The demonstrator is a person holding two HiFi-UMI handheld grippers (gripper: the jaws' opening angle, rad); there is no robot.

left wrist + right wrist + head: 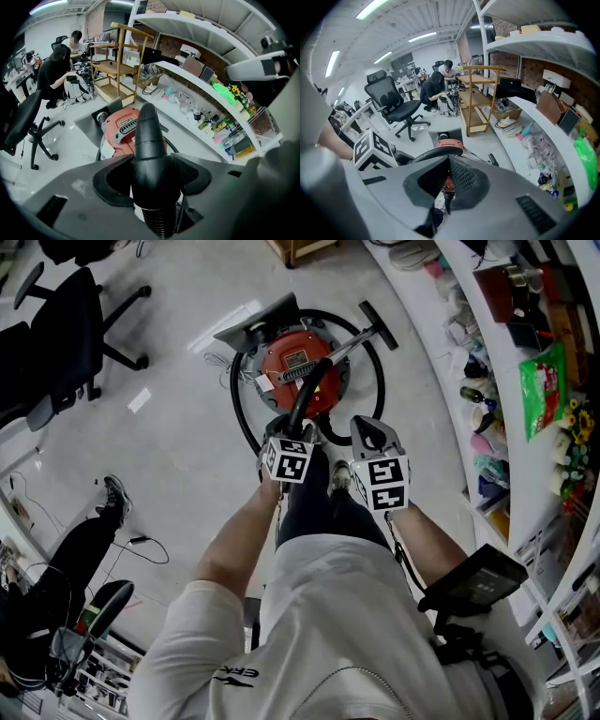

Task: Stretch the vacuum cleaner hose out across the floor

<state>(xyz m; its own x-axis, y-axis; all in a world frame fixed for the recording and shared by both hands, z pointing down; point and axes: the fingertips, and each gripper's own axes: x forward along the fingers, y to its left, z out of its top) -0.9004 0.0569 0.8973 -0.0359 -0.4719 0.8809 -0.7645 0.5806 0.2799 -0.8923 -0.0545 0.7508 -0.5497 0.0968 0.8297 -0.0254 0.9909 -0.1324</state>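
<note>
a black vacuum cleaner hose point(380, 367) lies coiled in a ring on the pale floor point(187, 427), circling a red canister vacuum cleaner point(298, 360) at the feet of a person in a white shirt. the hose's free end rises from the ring as a smooth, rigid black cuff that tapers into a curved neck, with ribbed, corrugated tubing just below the cuff point(149, 159).

the left tool point(292, 430) is clenched on that cuff: in the left gripper view the cuff fills the gap of the left tool point(152, 169), its pads sitting against both sides, the ribbed section hanging beneath them and the neck pointing ahead toward the red canister point(123, 129). the right tool point(364, 430) hangs just beside the left one, apart from the hose, its jaws pressed together on nothing point(447, 180); the hose's curved neck point(431, 154) arches across the floor side of its view, with the canister point(443, 140) beyond.

a metal wand point(342, 348) lies across the top of the canister, ending in a black bar head point(378, 324) outside the ring. an office chair point(70, 334) stands well apart at the left, and a long white shelf point(511, 409) crowded with goods runs along the right.
</note>
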